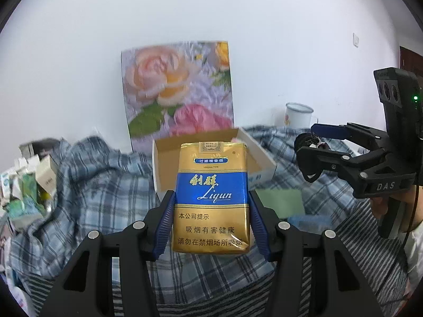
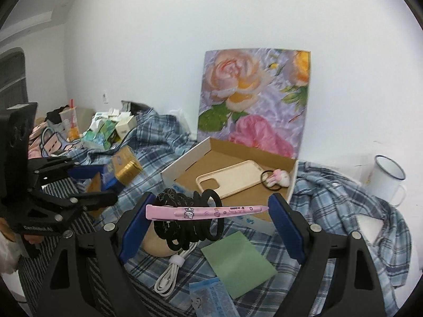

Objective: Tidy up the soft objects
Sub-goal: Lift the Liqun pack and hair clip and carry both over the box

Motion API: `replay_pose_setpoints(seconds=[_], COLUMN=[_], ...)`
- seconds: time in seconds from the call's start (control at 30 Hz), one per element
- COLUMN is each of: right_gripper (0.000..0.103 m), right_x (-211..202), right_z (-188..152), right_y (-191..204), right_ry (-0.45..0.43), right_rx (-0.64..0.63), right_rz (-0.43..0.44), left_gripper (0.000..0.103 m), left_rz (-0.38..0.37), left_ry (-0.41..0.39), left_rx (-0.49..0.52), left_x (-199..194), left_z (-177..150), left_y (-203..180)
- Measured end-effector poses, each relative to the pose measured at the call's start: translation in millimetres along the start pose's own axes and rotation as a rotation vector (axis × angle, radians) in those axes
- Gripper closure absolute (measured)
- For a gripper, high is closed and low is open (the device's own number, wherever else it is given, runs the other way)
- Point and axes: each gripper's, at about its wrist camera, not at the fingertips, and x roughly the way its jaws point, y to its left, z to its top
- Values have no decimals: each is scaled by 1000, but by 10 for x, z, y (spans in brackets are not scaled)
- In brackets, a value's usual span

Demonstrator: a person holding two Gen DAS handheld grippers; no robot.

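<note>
Left tongs (image 1: 211,211) clamp a gold-and-blue cigarette pack (image 1: 212,198) by its two sides, upright and clear of the plaid cloth (image 1: 87,198), in front of the open box (image 1: 161,158). Right tongs (image 2: 208,211) hold a pink hair clip (image 2: 206,209) end to end between the blue pads (image 2: 134,224); a bunch of black hair ties (image 2: 190,216) hangs threaded on the clip. Inside the box (image 2: 185,161) lie a cream phone case (image 2: 230,177) and a black hair tie with a pink-white charm (image 2: 275,179). On the cloth below the right tongs: a green sheet (image 2: 238,259), a coiled white cable (image 2: 169,274), a tan rounded object, partly hidden. A floral panel (image 2: 253,100) leans on the wall behind the box; a white enamel mug (image 2: 388,179) stands at the right.
</note>
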Motion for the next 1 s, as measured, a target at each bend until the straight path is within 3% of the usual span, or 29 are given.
replay_pose_setpoints(seconds=[0.1, 0.3, 1.0], right_gripper=[17, 17, 17], right_x=[-161, -506, -1165], right_z=[104, 454, 1549], right_y=[-33, -65, 134], right_ry=[-24, -90, -390], right_rx=[19, 7, -127], right_rz=[-21, -61, -138], left_gripper=[47, 47, 47], left_rz=[-36, -35, 7], left_ry=[-30, -98, -274], left_rx=[-14, 0, 8], left_x=[-161, -412, -625], left_z=[148, 509, 1379], left_y=[-8, 17, 126])
